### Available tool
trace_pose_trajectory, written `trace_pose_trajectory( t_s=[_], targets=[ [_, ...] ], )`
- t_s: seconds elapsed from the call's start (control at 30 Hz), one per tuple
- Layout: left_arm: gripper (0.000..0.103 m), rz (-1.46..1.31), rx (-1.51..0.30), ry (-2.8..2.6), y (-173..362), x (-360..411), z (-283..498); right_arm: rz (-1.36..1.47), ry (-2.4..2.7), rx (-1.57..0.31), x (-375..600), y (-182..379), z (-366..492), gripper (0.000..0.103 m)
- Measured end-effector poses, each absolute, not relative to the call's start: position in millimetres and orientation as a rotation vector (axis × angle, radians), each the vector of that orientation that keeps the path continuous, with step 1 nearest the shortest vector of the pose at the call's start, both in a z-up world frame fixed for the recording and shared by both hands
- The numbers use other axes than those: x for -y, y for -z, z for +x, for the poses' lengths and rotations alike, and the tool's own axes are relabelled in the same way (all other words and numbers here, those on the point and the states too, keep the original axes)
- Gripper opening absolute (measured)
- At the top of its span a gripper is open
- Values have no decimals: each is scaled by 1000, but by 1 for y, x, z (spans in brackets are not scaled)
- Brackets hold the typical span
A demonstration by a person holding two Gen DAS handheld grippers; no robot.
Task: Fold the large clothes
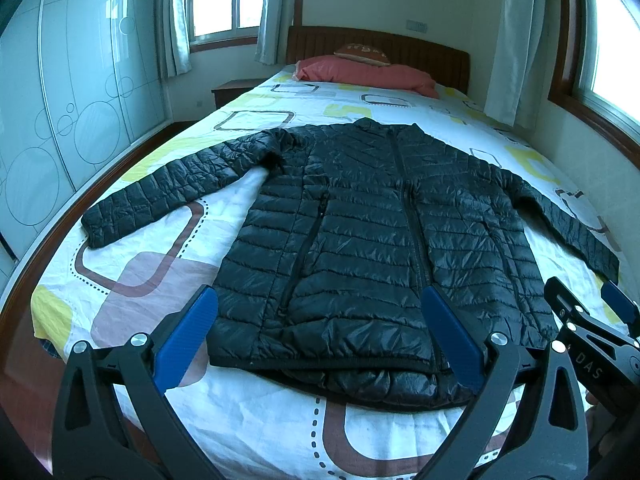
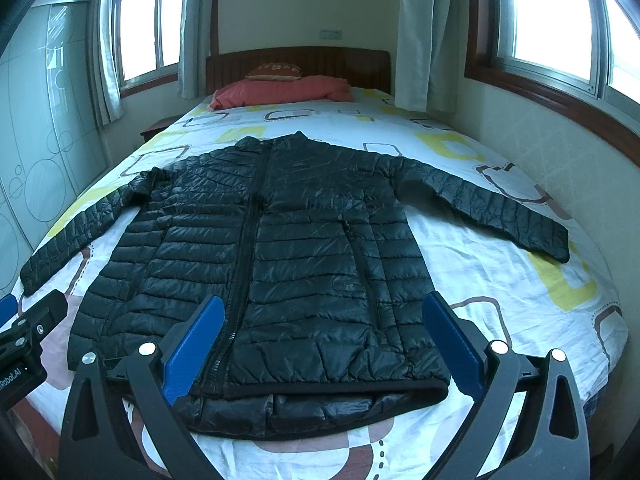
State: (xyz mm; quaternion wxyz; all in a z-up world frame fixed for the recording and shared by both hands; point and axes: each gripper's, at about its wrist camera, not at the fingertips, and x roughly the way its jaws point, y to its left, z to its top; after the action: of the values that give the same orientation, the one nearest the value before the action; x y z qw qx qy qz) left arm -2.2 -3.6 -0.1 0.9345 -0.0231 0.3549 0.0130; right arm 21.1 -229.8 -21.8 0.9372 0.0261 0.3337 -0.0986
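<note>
Both grippers hang above the foot end of the bed, each with its blue-padded jaws spread wide and nothing between them: the left gripper (image 1: 318, 334) is framed over the jacket's hem on the bed's left half, and the right gripper (image 2: 320, 340) over the hem on the right half. In the left wrist view the right gripper's black body shows at the lower right edge, just beside the jacket's right cuff.

Largest in the room is the bed (image 1: 248, 412), its white sheet printed with yellow, brown and grey rounded squares. On the bed, spread flat across its lower and middle part, lies the black quilted puffer jacket (image 1: 360, 240), front side up with the central zip closed, collar toward the headboard and hem toward the foot. Its two sleeves stretch outward and slightly down toward either side of the bed; the left sleeve (image 1: 160, 196) reaches near the bed's left edge, the right sleeve (image 2: 492, 208) near its right edge. The front hem is turned up a little, showing the shiny back layer beneath.

At the head of the bed stands a dark wooden headboard (image 2: 300, 64), and against it lies a folded pink quilt (image 2: 280, 90) with a small orange cushion (image 2: 274, 71) on top.
</note>
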Motion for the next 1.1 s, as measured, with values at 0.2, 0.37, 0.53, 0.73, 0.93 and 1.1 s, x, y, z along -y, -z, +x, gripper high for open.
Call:
trace_pose_trajectory(
  t_s=[0.2, 0.37, 0.53, 0.73, 0.93, 1.1],
  targets=[
    [101, -47, -726, -29, 0, 4, -2, 55, 200, -681, 231, 21, 21, 98],
    [101, -46, -728, -28, 0, 4, -2, 54, 200, -683, 230, 21, 21, 98],
    [101, -48, -729, -26, 5, 1, -2, 54, 201, -681, 229, 20, 21, 98],
    [101, -48, -730, -28, 5, 1, -3, 53, 200, -683, 229, 21, 20, 98],
    [101, -47, -730, -26, 5, 1, -2, 55, 200, -682, 229, 21, 20, 98],
    [101, -47, -731, -27, 5, 1, -2, 54, 201, -682, 229, 21, 20, 98]
  ],
)
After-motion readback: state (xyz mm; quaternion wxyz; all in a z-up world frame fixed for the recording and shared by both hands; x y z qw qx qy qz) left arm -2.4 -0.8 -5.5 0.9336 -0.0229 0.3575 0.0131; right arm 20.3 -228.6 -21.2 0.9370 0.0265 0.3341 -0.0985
